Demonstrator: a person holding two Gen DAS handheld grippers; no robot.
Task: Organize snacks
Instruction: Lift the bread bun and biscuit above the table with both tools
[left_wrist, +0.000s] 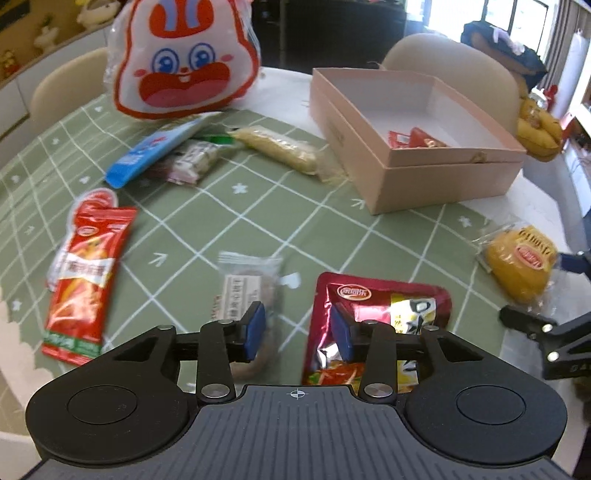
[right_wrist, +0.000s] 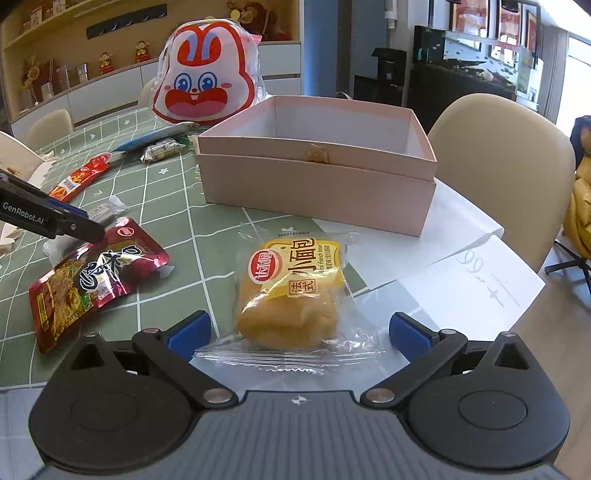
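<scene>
Pink box (right_wrist: 317, 184) at twelve o'clock holds a few red packets, we judge, so we are mid-sorting: our right gripper (right_wrist: 299, 332), tongs wide apart, must clamp the bun (right_wrist: 291, 295); left gripper (left_wrist: 297, 332) gapes empty above the red pouch (left_wrist: 380, 317).

- The left gripper (left_wrist: 297, 330) sits low in the bottom centre of its own view, pointing forward and slightly down toward the desk.
- Its two blue-padded fingers (left_wrist: 255, 329) stand a moderate gap apart, with nothing clamped between them.
- In the right wrist view, the left gripper (right_wrist: 79, 229) enters from the left edge of the frame as a dark, slanting shape, tips angled down and to the right.
- The right gripper (right_wrist: 299, 332) fills the bottom of its own view, level and facing forward.
- Its blue fingers (right_wrist: 190, 333) are spread wide, one at lower left and one at lower right, closed on nothing.
</scene>
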